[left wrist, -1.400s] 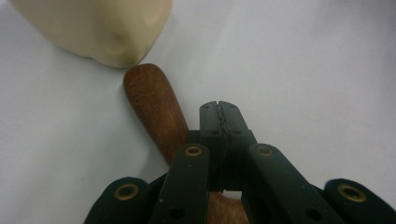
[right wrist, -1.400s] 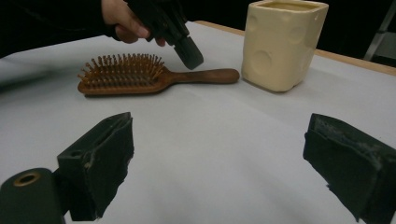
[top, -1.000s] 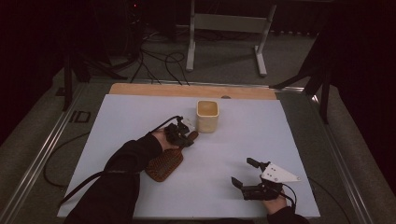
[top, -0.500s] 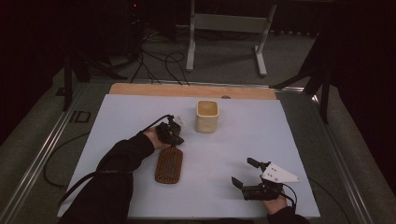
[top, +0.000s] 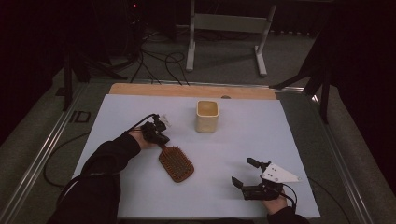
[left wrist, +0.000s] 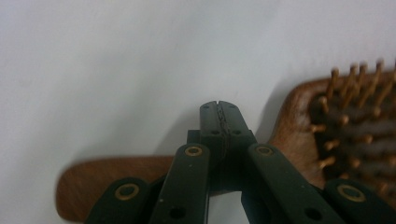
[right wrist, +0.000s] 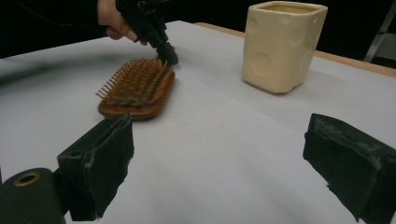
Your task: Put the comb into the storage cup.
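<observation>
A wooden hairbrush (top: 176, 163) lies bristles up on the white table sheet (top: 280, 135), its handle pointing up-left. My left gripper (top: 161, 138) is shut, pads together with nothing between them. It reaches over the neck of the hairbrush (left wrist: 299, 116), and the handle (left wrist: 98, 179) runs across beneath the jaws. From the right gripper view the left gripper (right wrist: 167, 55) comes down at the near end of the brush head (right wrist: 135, 88). My right gripper (top: 243, 171) rests open near the front right, with nothing between its fingers (right wrist: 100, 163).
A cream square cup (top: 207, 115) stands upright behind the brush, seen large as the cup (right wrist: 282, 44) in the right gripper view. A wooden strip (top: 187, 90) borders the sheet's far edge. Cables and a metal stand (top: 224, 28) lie on the floor beyond.
My left hand has moved left, away from the cup. The brush handle swung left with it, and the brush head has come out from under the forearm. The right gripper stayed put.
</observation>
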The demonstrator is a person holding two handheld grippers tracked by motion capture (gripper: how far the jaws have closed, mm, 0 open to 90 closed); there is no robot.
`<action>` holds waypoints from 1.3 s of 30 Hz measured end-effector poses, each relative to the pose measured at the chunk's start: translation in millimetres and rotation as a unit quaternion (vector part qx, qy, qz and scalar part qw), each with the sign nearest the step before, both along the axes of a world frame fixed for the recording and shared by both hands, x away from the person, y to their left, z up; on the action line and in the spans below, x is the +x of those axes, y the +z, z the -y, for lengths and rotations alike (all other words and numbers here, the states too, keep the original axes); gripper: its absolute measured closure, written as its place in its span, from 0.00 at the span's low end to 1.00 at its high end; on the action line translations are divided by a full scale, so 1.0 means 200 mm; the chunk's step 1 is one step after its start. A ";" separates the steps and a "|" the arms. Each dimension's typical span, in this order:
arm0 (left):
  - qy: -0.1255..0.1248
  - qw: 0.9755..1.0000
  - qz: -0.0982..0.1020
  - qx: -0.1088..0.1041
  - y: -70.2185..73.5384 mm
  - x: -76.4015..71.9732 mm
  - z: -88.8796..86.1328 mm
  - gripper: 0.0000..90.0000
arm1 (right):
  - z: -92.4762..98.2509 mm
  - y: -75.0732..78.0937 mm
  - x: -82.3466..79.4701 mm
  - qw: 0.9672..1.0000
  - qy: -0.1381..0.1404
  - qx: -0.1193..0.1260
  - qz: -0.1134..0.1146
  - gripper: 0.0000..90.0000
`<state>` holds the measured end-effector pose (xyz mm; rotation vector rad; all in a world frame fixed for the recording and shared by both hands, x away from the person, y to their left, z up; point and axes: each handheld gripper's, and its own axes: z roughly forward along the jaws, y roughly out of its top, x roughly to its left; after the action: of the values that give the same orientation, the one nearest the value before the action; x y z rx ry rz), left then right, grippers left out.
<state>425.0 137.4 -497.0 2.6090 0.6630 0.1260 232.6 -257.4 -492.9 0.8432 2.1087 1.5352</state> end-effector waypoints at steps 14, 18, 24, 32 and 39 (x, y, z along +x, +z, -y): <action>-0.013 1.000 -0.020 0.020 0.02 -0.18 -0.15 1.00 | 0.00 0.00 0.00 1.000 -0.002 -0.001 -0.001 0.09; -0.017 0.999 -0.027 0.019 0.01 -0.25 -0.17 1.00 | -0.01 0.00 0.00 1.000 -0.002 -0.001 -0.001 0.10; -0.023 0.999 -0.031 0.017 0.02 -0.32 -0.18 1.00 | -0.01 0.00 0.00 1.000 -0.004 -0.001 -0.001 0.09; -0.027 0.999 -0.039 0.010 0.04 -0.40 -0.19 1.00 | -0.01 0.00 0.01 1.000 -0.003 -0.002 -0.002 0.10; -0.029 0.998 -0.050 0.025 0.03 -0.45 -0.16 1.00 | -0.01 0.00 0.01 1.000 -0.003 -0.004 -0.002 0.09</action>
<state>334.1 168.9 -491.6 2.6940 0.6261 -0.0064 233.6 -255.2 -492.7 0.8489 2.1111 1.5221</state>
